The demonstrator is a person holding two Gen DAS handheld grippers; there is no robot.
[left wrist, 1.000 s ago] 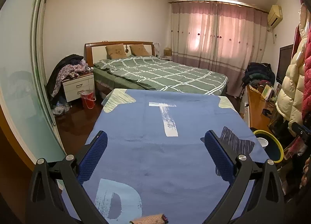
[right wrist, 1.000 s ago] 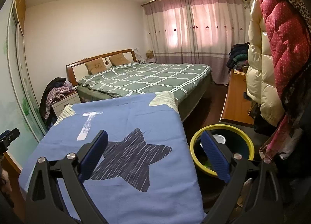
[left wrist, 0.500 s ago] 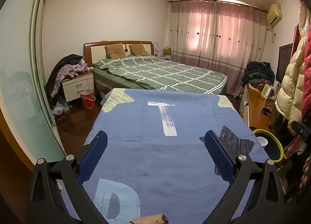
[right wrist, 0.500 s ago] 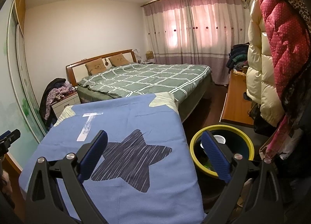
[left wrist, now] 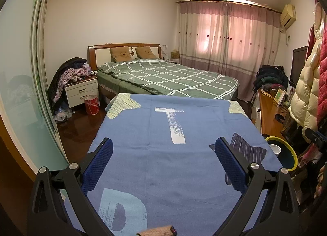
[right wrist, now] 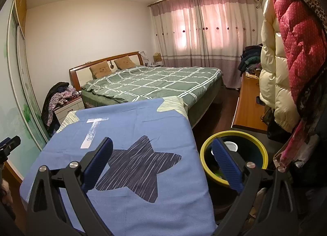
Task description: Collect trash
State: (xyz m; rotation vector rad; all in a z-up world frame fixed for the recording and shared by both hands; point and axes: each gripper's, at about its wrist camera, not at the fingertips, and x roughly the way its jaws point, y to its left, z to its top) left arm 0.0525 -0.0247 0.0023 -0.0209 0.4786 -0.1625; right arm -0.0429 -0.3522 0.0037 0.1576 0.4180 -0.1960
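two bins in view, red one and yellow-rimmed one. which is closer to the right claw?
The yellow-rimmed bin, beside the blue bedspread and partly behind the open right claw. The red bucket sits far off by the white nightstand.

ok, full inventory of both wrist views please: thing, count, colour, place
blue sheet: 1, blue with white letters and a dark star, covers the near surface under both grippers
bin: 1, yellow rim, dark inside, right of the sheet
white cup: 1, inside the bin
bed: 1, green checked cover, mid-room
pillows: 2, brown, at the headboard
nightstand: 1, white, left of the bed, clothes piled on it
red bucket: 1, floor by the nightstand
curtains: pink, far wall
coats: cream and red, hanging right
left gripper: open, empty
right gripper: open, empty
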